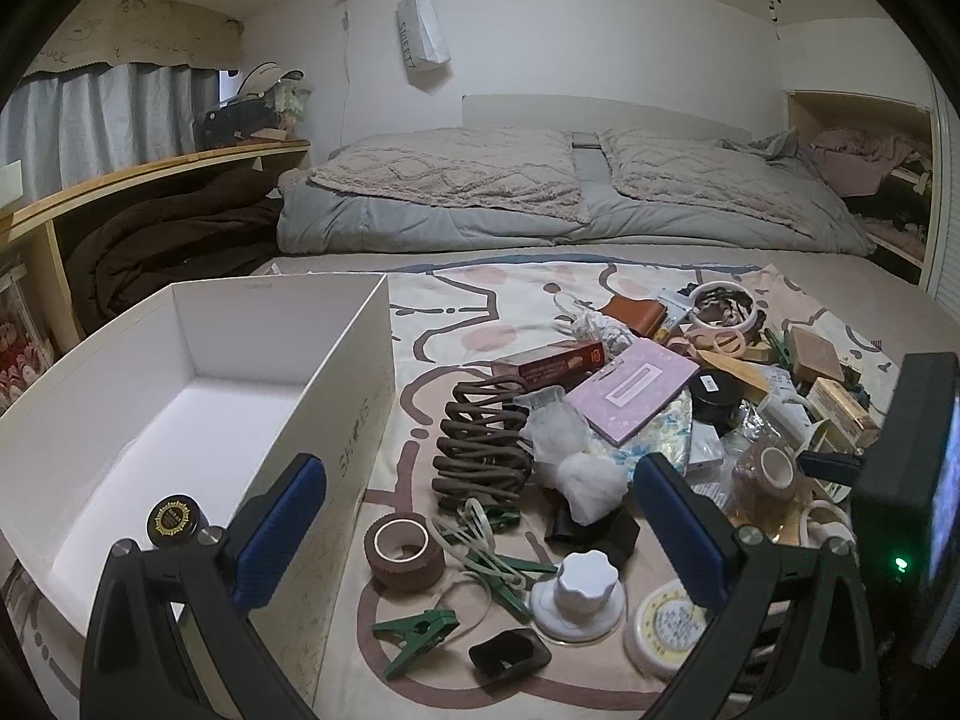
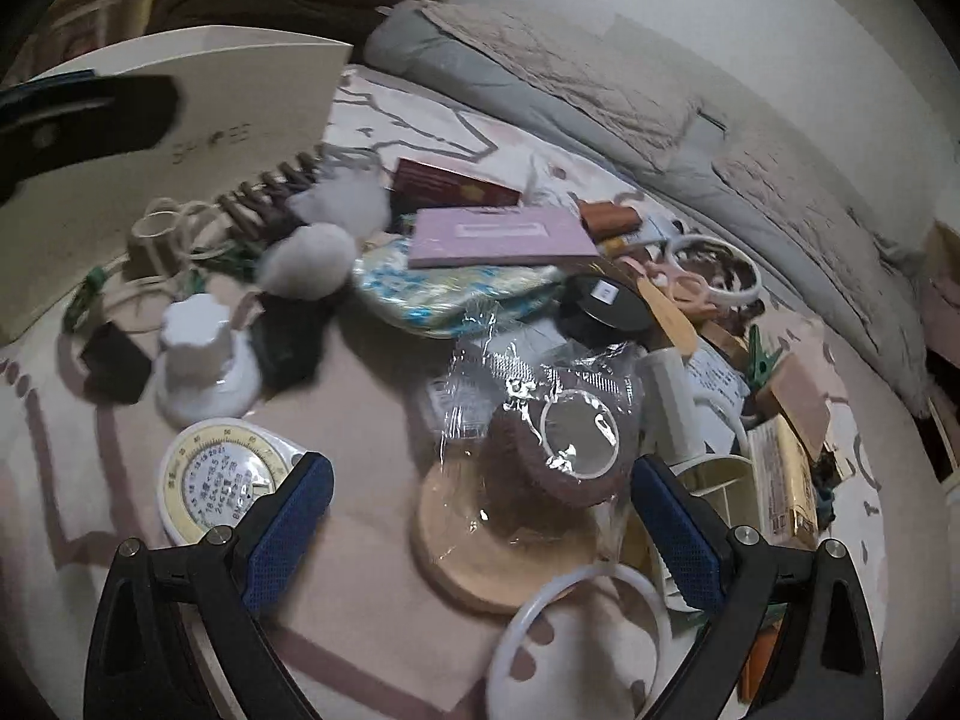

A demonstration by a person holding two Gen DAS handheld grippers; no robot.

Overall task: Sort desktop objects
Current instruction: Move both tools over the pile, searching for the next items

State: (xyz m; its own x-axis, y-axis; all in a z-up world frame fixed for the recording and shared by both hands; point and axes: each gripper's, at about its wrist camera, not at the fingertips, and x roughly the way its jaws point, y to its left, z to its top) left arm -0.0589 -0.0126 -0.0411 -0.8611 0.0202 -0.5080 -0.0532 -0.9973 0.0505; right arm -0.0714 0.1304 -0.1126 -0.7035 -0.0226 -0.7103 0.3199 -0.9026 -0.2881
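A white box (image 1: 354, 372) stands at the left with a black gold-lidded jar (image 1: 174, 521) inside. My left gripper (image 1: 480, 531) hangs open above a brown tape roll (image 1: 405, 552), green clothespins (image 1: 417, 633) and a white knob (image 1: 581, 583); its left finger is over the box wall. My right gripper (image 2: 480, 531) is open around a brown tape roll wrapped in clear plastic (image 2: 570, 444), which rests on a round wooden coaster (image 2: 480, 558). A white ring (image 2: 576, 624) lies just in front of it. The white box (image 2: 198, 138) and the other gripper (image 2: 78, 114) show at upper left.
The patterned cloth (image 1: 456, 312) holds a pile: brown coil clip (image 1: 480, 444), pink notebook (image 1: 630, 390), red box (image 1: 549, 363), black jar (image 1: 713, 396), round thermometer dial (image 2: 222, 480), white cup (image 2: 672, 408). A bed with grey bedding (image 1: 540, 192) lies behind. The right gripper's body (image 1: 912, 480) stands at the right.
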